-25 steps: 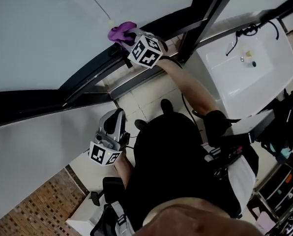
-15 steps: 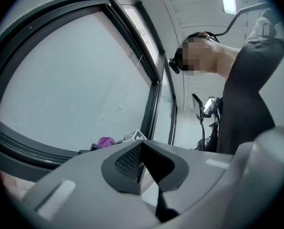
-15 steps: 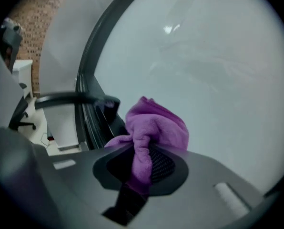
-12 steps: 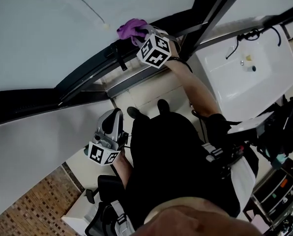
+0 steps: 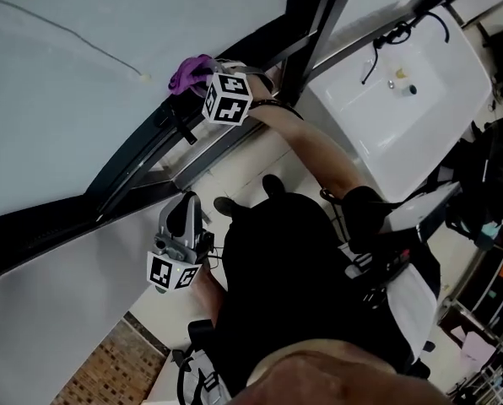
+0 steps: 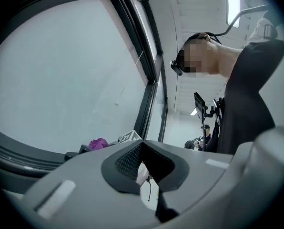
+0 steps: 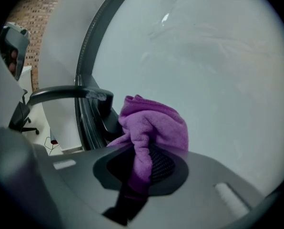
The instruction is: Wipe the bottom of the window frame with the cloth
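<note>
The dark window frame (image 5: 150, 154) runs diagonally under the glass pane (image 5: 74, 116). The left gripper (image 5: 184, 218) hangs low, jaws pressed together on nothing. The right gripper (image 7: 142, 161) clamps a crumpled purple terry cloth (image 7: 154, 125), bunched against the frame's bottom rail.

cloth (image 5: 189, 72) on window frame (image 5: 137, 169), seemingly touching

person: black top (image 5: 294, 285) | left gripper (image 6: 141, 162): grey shell, black meshed pads, left cube (image 5: 170, 272) with black-and-white square markers | right gripper (image 7: 143, 165): grey shell, black pads, right cube (image 5: 227, 98) alike, dark wristband (image 5: 273, 105)
</note>
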A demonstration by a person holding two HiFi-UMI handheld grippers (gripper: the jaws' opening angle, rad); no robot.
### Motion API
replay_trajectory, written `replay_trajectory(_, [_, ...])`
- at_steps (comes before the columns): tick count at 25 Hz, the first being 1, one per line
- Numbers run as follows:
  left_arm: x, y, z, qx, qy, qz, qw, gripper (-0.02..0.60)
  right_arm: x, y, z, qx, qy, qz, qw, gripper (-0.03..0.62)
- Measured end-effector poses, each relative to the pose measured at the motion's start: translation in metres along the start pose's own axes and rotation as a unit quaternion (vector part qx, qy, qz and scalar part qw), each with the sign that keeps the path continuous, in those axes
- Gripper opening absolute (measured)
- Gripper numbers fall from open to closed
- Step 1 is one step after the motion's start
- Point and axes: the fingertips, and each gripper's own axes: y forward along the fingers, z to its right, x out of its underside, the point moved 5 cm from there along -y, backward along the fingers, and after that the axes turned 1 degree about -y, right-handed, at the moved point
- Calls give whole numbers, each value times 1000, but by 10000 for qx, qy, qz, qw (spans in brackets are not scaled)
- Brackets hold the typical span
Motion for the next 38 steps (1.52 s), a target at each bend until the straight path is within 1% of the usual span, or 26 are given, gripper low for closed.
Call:
replay_trajectory(3, [1, 4, -2, 48, -35, 1, 10000, 0, 26, -14, 23, 260, -1, -232, 9994, 58])
replay_trajectory(5, [2, 6, -3, 82, -50, -1, 10000, 0, 48, -25, 43, 477, -10, -486, 9977, 58])
replay_trajectory(8, [4, 8, -6, 108, -75, -12, 9999, 0, 83, -39, 77, 851, 12, -942, 9919, 58])
replay_trajectory(12, [5, 14, -6, 176, -87, -17, 9998, 0, 120, -55, 115, 1223, 192, -1430, 9820, 58])
replay_trajectory(14, [5, 17, -4, 236, -80, -20, 9997, 0, 133, -61, 129, 1484, 191, -1757, 9730, 58])
replay_trajectory(15, [4, 19, -3, 269, -79, -21, 9996, 0, 140, -64, 135, 1655, 164, -1960, 9664, 58])
replay_trajectory(16, [4, 21, -2, 299, -80, -21, 9995, 0, 146, -66, 141, 1838, 113, -2188, 9582, 58])
replay_trajectory(18, [3, 23, -1, 346, -79, -28, 9994, 0, 157, -69, 150, 2194, -101, -2687, 9379, 58])
replay_trajectory(20, [2, 24, 1, 376, -70, -30, 9993, 0, 163, -68, 155, 2430, -386, -3084, 9189, 57])
replay_trajectory(21, [2, 24, 2, 383, -67, -26, 9992, 0, 164, -67, 156, 2484, -468, -3194, 9133, 57])
replay_trajectory(22, [1, 24, 2, 385, -64, -22, 9992, 0, 164, -67, 157, 2504, -491, -3249, 9107, 57])
replay_trajectory(24, [0, 22, 3, 373, -65, -7, 9993, 0, 164, -66, 157, 2515, -467, -3272, 9097, 57])
replay_trajectory(27, [-2, 17, 0, 369, -67, 26, 9993, 0, 166, -67, 158, 2559, -430, -3179, 9119, 57])
replay_trajectory(28, [-4, 14, -2, 369, -61, 25, 9993, 0, 166, -69, 156, 2575, -377, -3097, 9145, 58])
replay_trajectory(29, [-5, 12, -3, 364, -57, 24, 9993, 0, 161, -75, 152, 2568, -257, -2950, 9200, 63])
replay_trajectory(30, [-6, 9, -3, 353, -61, 33, 9994, 0, 151, -84, 143, 2515, -66, -2678, 9300, 64])
replay_trajectory(31, [-6, 8, -4, 337, -78, 60, 9994, 0, 132, -94, 130, 2373, 186, -2226, 9454, 64])
replay_trajectory(32, [-5, 7, -6, 320, -104, 98, 9994, 0, 106, -101, 113, 2086, 482, -1597, 9637, 64])
replay_trajectory(33, [-4, 7, -8, 308, -130, 134, 9994, 0, 77, -102, 94, 1643, 780, -880, 9794, 64])
replay_trajectory(34, [-3, 7, -10, 305, -151, 159, 9993, 0, 49, -96, 72, 1113, 1012, -211, 9884, 66])
replay_trajectory(35, [-3, 6, -11, 313, -162, 176, 9992, 0, 26, -86, 51, 623, 1114, 291, 9914, 66])
replay_trajectory(36, [-3, 6, -11, 328, -166, 194, 9991, 0, 7, -74, 33, 277, 1059, 566, 9924, 66])
replay_trajectory(37, [-4, 5, -12, 343, -168, 217, 9990, 0, -7, -61, 19, 99, 866, 621, 9943, 66])
replay_trajectory(38, [-5, 5, -12, 350, -169, 243, 9990, 0, -16, -46, 8, 42, 598, 512, 9969, 66])
